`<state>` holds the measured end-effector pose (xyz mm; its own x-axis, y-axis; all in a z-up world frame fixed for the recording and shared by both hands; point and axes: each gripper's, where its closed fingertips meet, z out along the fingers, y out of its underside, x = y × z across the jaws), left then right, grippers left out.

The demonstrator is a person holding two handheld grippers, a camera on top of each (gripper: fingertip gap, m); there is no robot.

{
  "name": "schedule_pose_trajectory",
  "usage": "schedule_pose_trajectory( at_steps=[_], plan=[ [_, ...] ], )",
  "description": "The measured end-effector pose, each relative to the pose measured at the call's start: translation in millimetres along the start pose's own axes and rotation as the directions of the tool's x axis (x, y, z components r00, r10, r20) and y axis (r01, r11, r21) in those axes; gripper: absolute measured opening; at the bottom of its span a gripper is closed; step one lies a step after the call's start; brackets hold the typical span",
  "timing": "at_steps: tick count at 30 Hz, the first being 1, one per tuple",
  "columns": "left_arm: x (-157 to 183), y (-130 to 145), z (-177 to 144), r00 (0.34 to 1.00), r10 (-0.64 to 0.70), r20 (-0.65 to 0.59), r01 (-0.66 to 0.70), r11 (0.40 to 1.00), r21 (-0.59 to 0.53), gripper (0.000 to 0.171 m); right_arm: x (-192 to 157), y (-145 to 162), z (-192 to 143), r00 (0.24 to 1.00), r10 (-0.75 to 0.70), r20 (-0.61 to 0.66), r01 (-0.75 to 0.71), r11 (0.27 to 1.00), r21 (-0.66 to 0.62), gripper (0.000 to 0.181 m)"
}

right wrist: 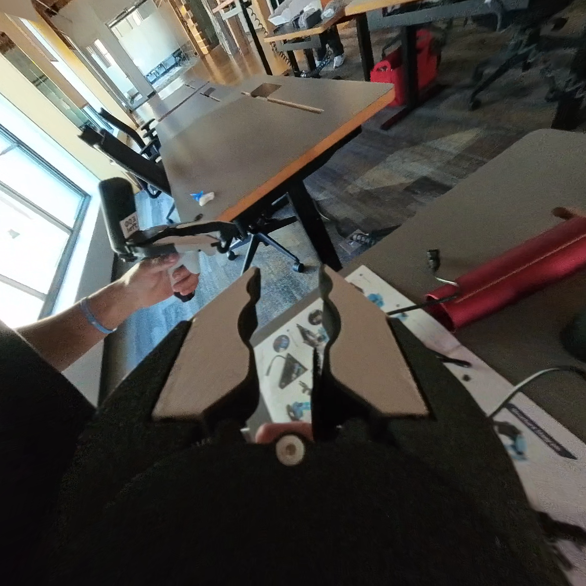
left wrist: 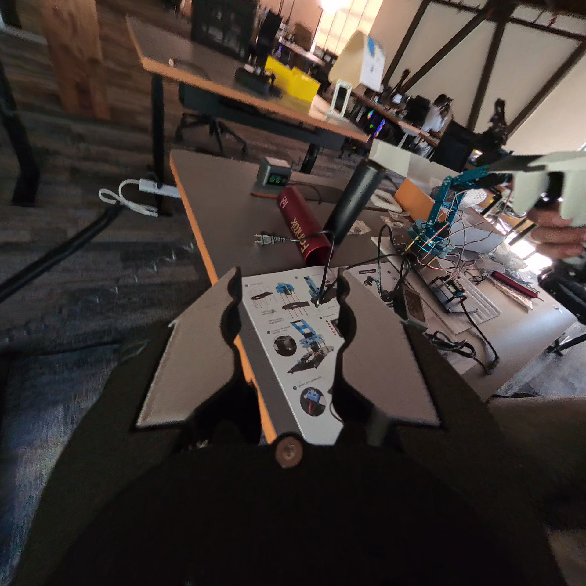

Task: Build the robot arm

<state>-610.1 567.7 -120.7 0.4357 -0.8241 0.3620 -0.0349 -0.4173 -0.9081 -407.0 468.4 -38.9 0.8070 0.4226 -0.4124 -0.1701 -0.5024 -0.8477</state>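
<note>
My left gripper (left wrist: 288, 279) is open and empty. It hovers over the near corner of a grey table (left wrist: 222, 203), above a white instruction sheet (left wrist: 285, 342) with blue drawings. A thin black cable (left wrist: 326, 272) runs down to the sheet between the fingertips without touching them. My right gripper (right wrist: 289, 279) is open and empty, above the same sheet (right wrist: 285, 352) at the table's edge. A red tube (left wrist: 299, 228) lies beyond the sheet and also shows in the right wrist view (right wrist: 507, 279). Each view shows the other gripper held in a hand, at the right (left wrist: 551, 180) and at the left (right wrist: 190, 234).
A blue robot arm kit (left wrist: 440, 218) with loose wires stands on the right of the table. A black cylinder (left wrist: 355, 199) leans beside the red tube, near a two-pin plug (left wrist: 264, 239). Other desks (right wrist: 253, 152), office chairs (right wrist: 263, 241) and carpet lie around. My right fingertips sit around 25 cm from my left ones.
</note>
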Motion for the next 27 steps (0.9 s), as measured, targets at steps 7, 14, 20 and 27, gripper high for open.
schedule_pose_trajectory(
  at_steps=[7, 14, 20, 27],
  plan=[
    [-20.5, -58.3, 73.6, 0.995, 0.098, 0.012, -0.093, 0.966, -0.241, 0.059, 27.5, -42.6, -3.1, 0.977, 0.014, -0.214, -0.002, 0.998, 0.057, 0.040],
    [12.2, -97.0, 346.0, 0.837, 0.402, -0.370, -0.536, 0.735, -0.414, 0.067, 244.7, -87.0, -84.2, 0.686, 0.059, -0.726, 0.092, 0.982, 0.166, 0.037],
    [45.6, -37.3, 540.6, 0.714, 0.347, -0.608, -0.685, 0.527, -0.503, 0.060, 445.9, -2.6, -39.5, 0.576, 0.038, -0.817, -0.169, 0.983, -0.073, 0.036],
    [62.7, 23.1, 602.3, 0.566, 0.366, -0.739, -0.819, 0.357, -0.450, 0.060, 512.7, 51.6, -16.4, 0.609, 0.273, -0.745, -0.480, 0.875, -0.072, 0.027]
  ],
)
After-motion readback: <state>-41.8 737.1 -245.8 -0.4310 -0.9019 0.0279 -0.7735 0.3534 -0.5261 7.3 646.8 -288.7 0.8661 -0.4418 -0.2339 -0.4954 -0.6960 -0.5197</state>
